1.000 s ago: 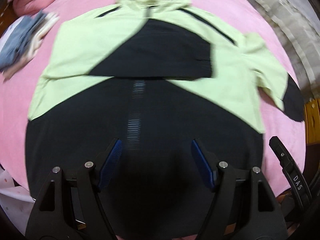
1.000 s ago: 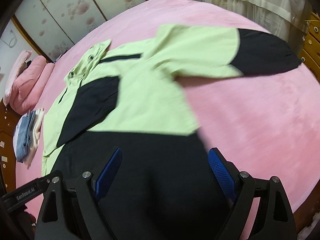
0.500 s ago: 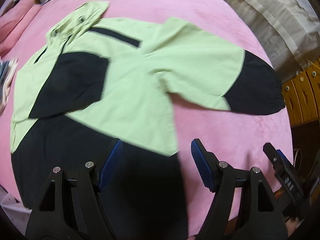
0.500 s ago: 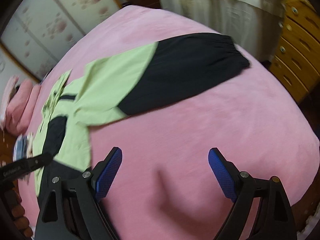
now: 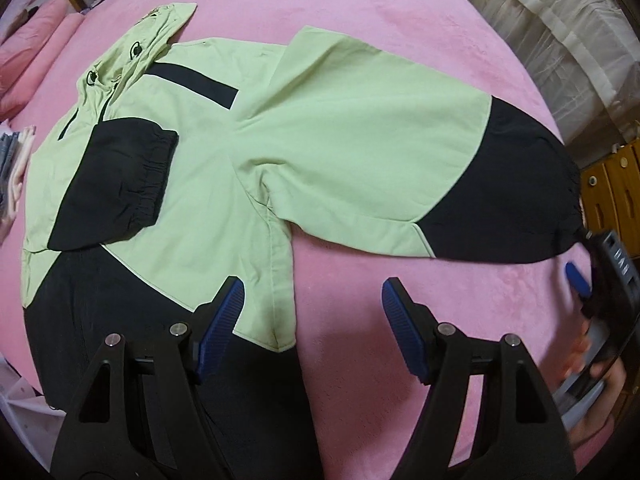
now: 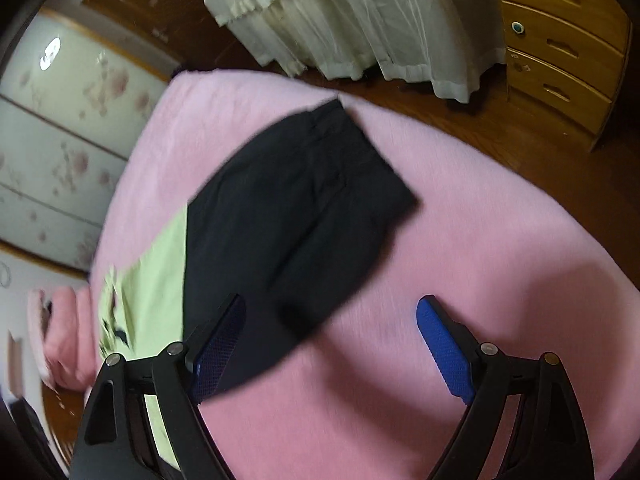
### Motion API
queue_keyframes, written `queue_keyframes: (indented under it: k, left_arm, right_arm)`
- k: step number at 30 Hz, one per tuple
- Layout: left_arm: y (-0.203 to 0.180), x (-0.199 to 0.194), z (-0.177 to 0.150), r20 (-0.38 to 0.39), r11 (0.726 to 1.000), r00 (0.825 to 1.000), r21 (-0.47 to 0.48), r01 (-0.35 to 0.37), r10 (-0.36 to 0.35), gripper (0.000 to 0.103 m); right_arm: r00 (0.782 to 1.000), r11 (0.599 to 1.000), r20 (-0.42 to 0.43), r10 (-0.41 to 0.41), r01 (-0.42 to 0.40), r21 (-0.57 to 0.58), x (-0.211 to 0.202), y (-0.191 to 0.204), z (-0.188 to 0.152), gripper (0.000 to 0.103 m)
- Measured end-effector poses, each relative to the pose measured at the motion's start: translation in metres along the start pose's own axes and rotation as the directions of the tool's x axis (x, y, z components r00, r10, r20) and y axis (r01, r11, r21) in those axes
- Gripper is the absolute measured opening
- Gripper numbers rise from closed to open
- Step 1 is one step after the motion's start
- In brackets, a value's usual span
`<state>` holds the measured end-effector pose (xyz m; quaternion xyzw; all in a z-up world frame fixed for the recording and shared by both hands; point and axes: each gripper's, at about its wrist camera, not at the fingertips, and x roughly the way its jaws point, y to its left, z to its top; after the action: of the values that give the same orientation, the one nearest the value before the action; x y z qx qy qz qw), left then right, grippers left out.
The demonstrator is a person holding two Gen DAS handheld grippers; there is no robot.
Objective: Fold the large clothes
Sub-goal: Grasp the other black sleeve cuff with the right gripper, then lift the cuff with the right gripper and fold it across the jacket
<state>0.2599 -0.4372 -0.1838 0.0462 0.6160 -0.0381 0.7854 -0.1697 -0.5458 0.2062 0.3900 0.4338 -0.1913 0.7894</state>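
The lime-green and black hooded jacket [image 5: 208, 184] lay flat on the pink bed [image 5: 400, 12]. With both jaws apart and empty, I judged pinching the outstretched black cuff [image 6: 320, 184] squarely best.

jacket [image 5: 224, 184]: woven cloth, matt, smooth; pale green panels with black panels, the black cuff [image 5: 148, 172] gathered and wrinkly
bed cover [image 5: 400, 12]: pink plush cloth, soft short nap, matt
left claw [image 5: 312, 320]: black plastic arms with a slight sheen, blue ribbed pads, small bright metal pins
right claw [image 6: 336, 352]: same black plastic, blue textured pads
curtain [image 6: 360, 20]: thin cream cloth, partly sheer
drawers [image 6: 560, 40]: varnished wood, glossy
floor [image 6: 520, 132]: dark polished wood
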Motion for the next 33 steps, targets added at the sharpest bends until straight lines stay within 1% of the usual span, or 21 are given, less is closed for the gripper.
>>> queue_keyframes:
  k: [2, 3, 4, 5, 6, 7, 8, 9, 11, 12, 15, 17, 23, 26, 29, 33]
  left_arm:
    - [0.001, 0.004, 0.000, -0.013, 1.000, 1.000, -0.003, -0.001, 0.001, 0.069]
    - [0.002, 0.007, 0.000, -0.021, 1.000, 1.000, -0.006, -0.004, 0.004, 0.069]
    - [0.004, 0.009, -0.001, -0.031, 1.000, 0.999, -0.010, -0.010, 0.009, 0.069]
    - [0.004, 0.011, -0.002, -0.038, 1.000, 0.999, -0.013, -0.014, 0.013, 0.069]
    - [0.006, 0.012, -0.004, -0.043, 1.000, 0.999, -0.015, -0.015, 0.014, 0.069]
    - [0.006, 0.013, -0.005, -0.049, 1.000, 0.999, -0.018, -0.013, 0.012, 0.069]
    - [0.007, 0.015, -0.006, -0.055, 1.000, 0.998, -0.020, -0.011, 0.010, 0.069]
    - [0.008, 0.017, -0.007, -0.059, 1.000, 0.998, -0.021, -0.009, 0.007, 0.069]
    - [0.008, 0.019, -0.008, -0.062, 1.000, 0.998, -0.018, -0.002, 0.001, 0.069]
    - [0.007, 0.020, -0.008, -0.062, 1.000, 0.998, -0.015, -0.001, 0.000, 0.069]
    - [0.006, 0.020, -0.004, -0.058, 1.000, 0.998, -0.014, 0.004, -0.005, 0.069]
    - [0.007, 0.019, 0.000, -0.054, 1.000, 0.998, -0.019, 0.012, -0.013, 0.069]
    - [0.022, 0.004, 0.010, -0.016, 0.998, 0.998, -0.040, 0.056, -0.057, 0.069]
    - [0.043, -0.004, 0.011, 0.000, 0.995, 0.997, -0.072, 0.074, -0.074, 0.069]
    - [0.073, -0.014, 0.009, 0.026, 0.990, 0.996, -0.112, 0.090, -0.088, 0.069]
    - [0.126, -0.021, 0.005, 0.042, 0.982, 0.994, -0.158, 0.105, -0.100, 0.069]
  right_arm:
    - [0.999, 1.000, 0.034, 0.028, -0.028, 0.011, 0.004, -0.005, 0.013, 0.082]
    - [0.998, 0.999, 0.048, 0.030, -0.031, 0.023, 0.008, -0.008, 0.019, 0.073]
    - [0.998, 0.999, 0.057, 0.027, -0.029, 0.039, 0.013, -0.011, 0.026, 0.061]
    - [0.998, 0.998, 0.062, 0.025, -0.028, 0.050, 0.015, -0.012, 0.027, 0.053]
    - [0.998, 0.998, 0.064, 0.018, -0.022, 0.059, 0.018, -0.015, 0.032, 0.036]
    - [0.998, 0.998, 0.066, 0.005, -0.009, 0.065, 0.021, -0.017, 0.036, 0.022]
    - [0.998, 0.998, 0.068, 0.006, -0.011, 0.068, 0.023, -0.020, 0.039, 0.018]
    - [0.997, 0.997, 0.073, 0.025, -0.030, 0.070, 0.024, -0.023, 0.041, 0.014]
    - [0.995, 0.995, 0.087, 0.055, -0.063, 0.081, 0.025, -0.027, 0.041, 0.011]
    - [0.994, 0.995, 0.091, 0.056, -0.064, 0.082, 0.024, -0.026, 0.039, 0.011]
    - [0.994, 0.998, 0.106, 0.028, -0.034, 0.058, 0.019, -0.018, 0.030, 0.010]
    - [0.992, 0.999, 0.122, 0.019, -0.025, 0.047, 0.013, -0.012, 0.030, 0.009]
    - [0.978, 0.997, 0.204, 0.053, -0.062, 0.041, -0.016, 0.023, 0.023, 0.009]
    - [0.966, 0.996, 0.244, 0.086, -0.090, 0.005, -0.031, 0.054, 0.023, 0.009]
    - [0.952, 0.992, 0.277, 0.127, -0.115, -0.057, -0.044, 0.097, 0.017, 0.009]
    - [0.933, 0.973, 0.298, 0.203, -0.158, -0.166, -0.053, 0.172, 0.004, 0.009]
